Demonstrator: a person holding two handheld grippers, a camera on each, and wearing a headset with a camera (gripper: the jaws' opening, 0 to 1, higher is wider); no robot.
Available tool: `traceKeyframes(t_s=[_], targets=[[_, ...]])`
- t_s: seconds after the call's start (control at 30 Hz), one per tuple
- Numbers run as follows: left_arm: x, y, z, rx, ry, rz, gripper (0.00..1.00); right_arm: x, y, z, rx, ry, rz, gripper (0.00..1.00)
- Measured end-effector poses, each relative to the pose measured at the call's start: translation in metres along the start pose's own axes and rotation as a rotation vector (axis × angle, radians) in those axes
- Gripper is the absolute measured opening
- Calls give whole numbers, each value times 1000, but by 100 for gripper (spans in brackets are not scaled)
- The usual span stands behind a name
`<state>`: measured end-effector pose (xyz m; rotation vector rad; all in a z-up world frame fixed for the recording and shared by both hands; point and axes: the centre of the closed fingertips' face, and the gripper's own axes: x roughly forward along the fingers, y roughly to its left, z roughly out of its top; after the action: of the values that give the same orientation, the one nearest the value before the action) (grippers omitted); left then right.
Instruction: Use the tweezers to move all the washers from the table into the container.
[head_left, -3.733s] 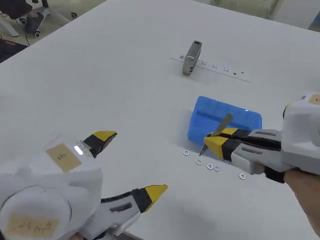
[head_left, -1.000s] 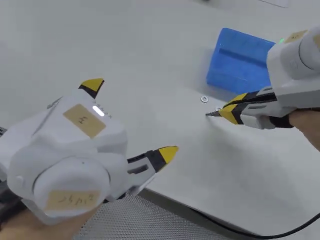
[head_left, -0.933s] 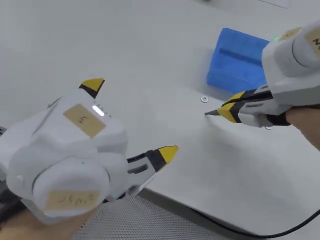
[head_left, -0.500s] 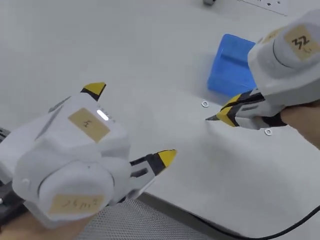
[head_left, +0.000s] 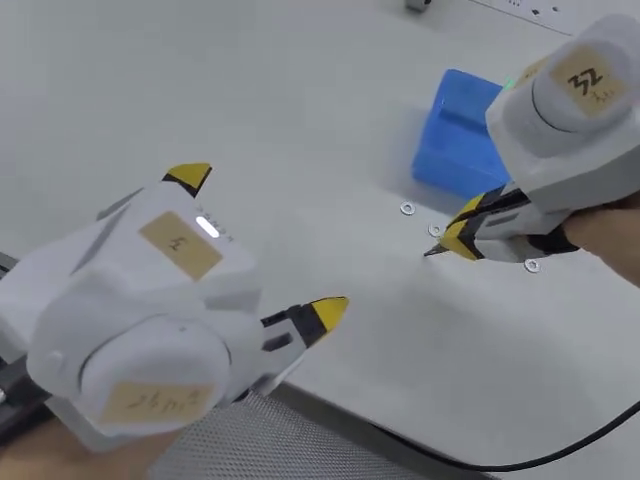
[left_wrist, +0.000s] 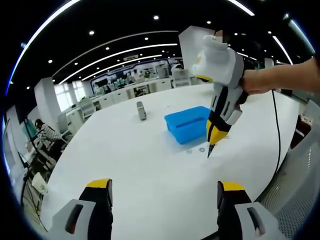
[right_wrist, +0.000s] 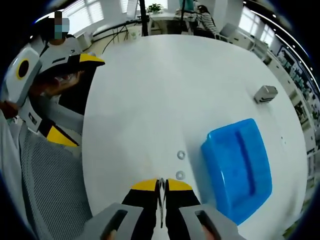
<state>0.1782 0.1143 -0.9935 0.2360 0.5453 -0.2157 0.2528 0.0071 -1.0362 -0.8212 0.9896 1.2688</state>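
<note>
My right gripper (head_left: 462, 232) is shut on slim metal tweezers (head_left: 431, 250), whose tip points down at the white table beside several small washers. One washer (head_left: 407, 209) lies left of the tip, another (head_left: 435, 231) just above it, a third (head_left: 532, 265) under the gripper body. I cannot tell whether the tip touches the table. The blue container (head_left: 455, 145) stands just behind them. In the right gripper view the tweezers (right_wrist: 161, 192) sit between the shut jaws, with two washers (right_wrist: 181, 155) ahead and the container (right_wrist: 240, 167) to the right. My left gripper (head_left: 258, 245) hangs open near the table's front edge.
A small grey device (left_wrist: 141, 111) rests farther back on the table, beyond the container (left_wrist: 189, 125). The table's front edge (head_left: 330, 405) runs close under the left gripper, with a grey mesh surface below it. A black cable (head_left: 520, 462) trails at the lower right.
The right gripper has tipped up steeper and the tweezers' tip has drifted slightly right and nearer, uncovering a second washer. The left gripper stays open and in place.
</note>
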Motion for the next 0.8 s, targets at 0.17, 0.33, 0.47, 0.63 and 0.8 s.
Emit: traceKeyframes(t_s=[0.17,0.33,0.47,0.63,0.8], targets=[[0,0,0,-1,3,1,87,2,-4,5,15,-45,-11,0],[0,0,0,1,3,3,86,1,-8,11,80,-199,-27,0],[0,0,-1,4,4,2,86,-1,-7,17,62,-374,-67,1],[0,0,-1,6,8,2,85,-1,-10,20,160,-495,-99,1],[0,0,-2,8,11,4,85,-3,-15,18,221,-532,-94,1]])
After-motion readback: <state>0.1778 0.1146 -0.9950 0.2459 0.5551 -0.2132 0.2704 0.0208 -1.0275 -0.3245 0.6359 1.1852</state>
